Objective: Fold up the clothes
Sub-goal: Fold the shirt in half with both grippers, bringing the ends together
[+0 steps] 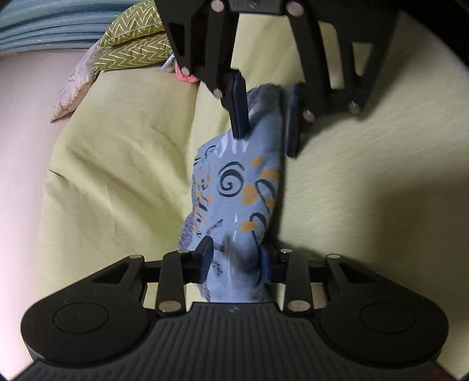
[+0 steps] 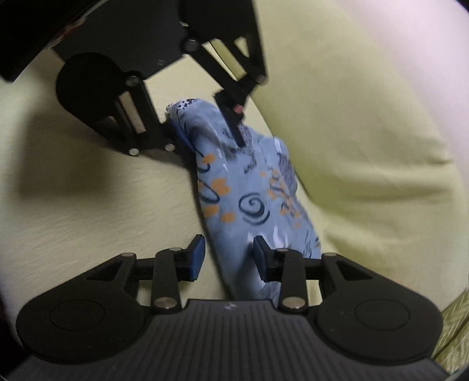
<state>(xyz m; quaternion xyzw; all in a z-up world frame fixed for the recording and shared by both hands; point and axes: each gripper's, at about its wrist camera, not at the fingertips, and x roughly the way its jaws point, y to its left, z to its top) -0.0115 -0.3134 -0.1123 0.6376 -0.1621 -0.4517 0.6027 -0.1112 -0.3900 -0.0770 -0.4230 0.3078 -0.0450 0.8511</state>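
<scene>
A light blue cloth [image 1: 237, 187] with dark swirls and orange spots hangs stretched between my two grippers above a yellow-green sheet [image 1: 117, 164]. My left gripper [image 1: 234, 260] has its jaws around one end of the cloth, with the fabric bunched between its pads. My right gripper [image 1: 265, 117] faces it from the far side, jaws around the other end. In the right wrist view the cloth [image 2: 249, 199] runs from my right gripper [image 2: 228, 258] up to the left gripper [image 2: 205, 129]. The right jaws stand apart with the cloth against the right pad.
Two green zigzag-patterned cushions [image 1: 132, 44] and a pinkish one [image 1: 76, 85] lie at the far left of the sheet. A small pink item [image 1: 184, 74] sits beside them. A striped teal fabric [image 1: 47, 26] lies behind. A bare pale surface [image 1: 20, 146] lies left of the sheet.
</scene>
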